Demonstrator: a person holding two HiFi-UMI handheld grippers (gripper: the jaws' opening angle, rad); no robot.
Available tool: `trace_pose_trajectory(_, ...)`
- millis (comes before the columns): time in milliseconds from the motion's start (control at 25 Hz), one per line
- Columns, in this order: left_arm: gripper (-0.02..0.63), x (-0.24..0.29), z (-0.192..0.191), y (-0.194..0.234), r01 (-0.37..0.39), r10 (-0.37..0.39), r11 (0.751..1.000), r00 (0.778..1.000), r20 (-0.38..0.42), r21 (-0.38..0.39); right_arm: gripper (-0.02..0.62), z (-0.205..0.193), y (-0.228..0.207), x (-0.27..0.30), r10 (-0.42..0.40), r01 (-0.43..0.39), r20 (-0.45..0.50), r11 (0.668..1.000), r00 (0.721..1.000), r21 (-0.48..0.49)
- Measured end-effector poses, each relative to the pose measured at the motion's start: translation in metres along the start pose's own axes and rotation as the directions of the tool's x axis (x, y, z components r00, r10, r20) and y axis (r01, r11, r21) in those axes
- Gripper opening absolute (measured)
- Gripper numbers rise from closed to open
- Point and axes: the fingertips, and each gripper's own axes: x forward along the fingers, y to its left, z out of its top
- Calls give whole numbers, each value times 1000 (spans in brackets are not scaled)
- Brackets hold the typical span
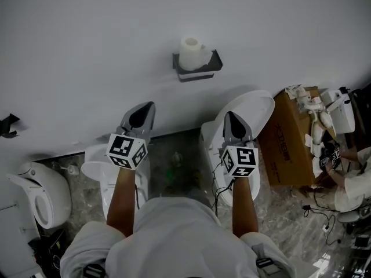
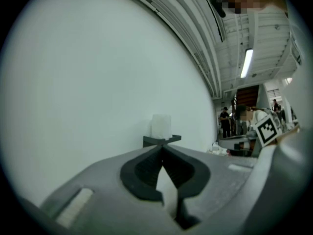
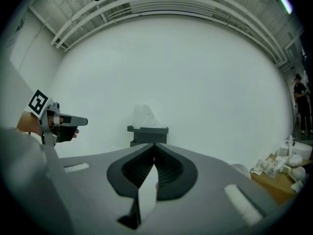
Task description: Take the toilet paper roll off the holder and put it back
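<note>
- Left gripper point(image 1: 141, 114) jaws pressed together, nothing between them; held out in front of the wall point(image 1: 87, 39), well short of the holder point(image 1: 197, 69).
- Right gripper point(image 1: 232, 123) same: jaws together, empty, aimed approx at the holder.
- Toilet paper roll point(image 1: 190, 52) stands upright in the dark holder on the wall, top half clear above the rim. Neither gripper touches it.
- Handling, my guess: v. light, soft, squashes w/ little force; the cardboard core prob gives the only stiffness. Paper surface isn't slippery, but outer sheets can tear or unwind if pinched loosely.
- Where to grab: across the exposed upper part, jaws on opposite sides of the round body, gentle squeeze. Or one jaw into the core hole, one outside, if the hole faces up; can't tell from here.
- Jaws need to open wide first, since the roll looks much wider than the shut tips.
- Lift straight up to clear the rim; avoid dragging on the holder's edge.
</note>
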Motion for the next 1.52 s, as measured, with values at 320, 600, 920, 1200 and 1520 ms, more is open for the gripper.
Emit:
trace_pose_trajectory(320,-2,59,11,-5,-36,35,999,999,13,21,3,7,-44,40,57,-57,15,998,998,0)
trace_pose_trajectory(600,0,97,21,-5,-62,61,997,998,30,45,3,8,-68,69,107,-107,26,994,994,3)
trace_pose_trajectory(920,91,135,28,-7,-47,44,997,998,38,67,3,4,-80,90,155,-155,24,988,988,0)
trace_pose_trajectory(1200,206,171,37,-5,-45,42,995,998,41,92,3,3,-91,103,182,-182,19,983,983,-5)
trace_pose_trajectory(1520,247,196,41,4,-75,70,991,997,44,113,3,2,-108,118,189,-189,23,982,982,9)
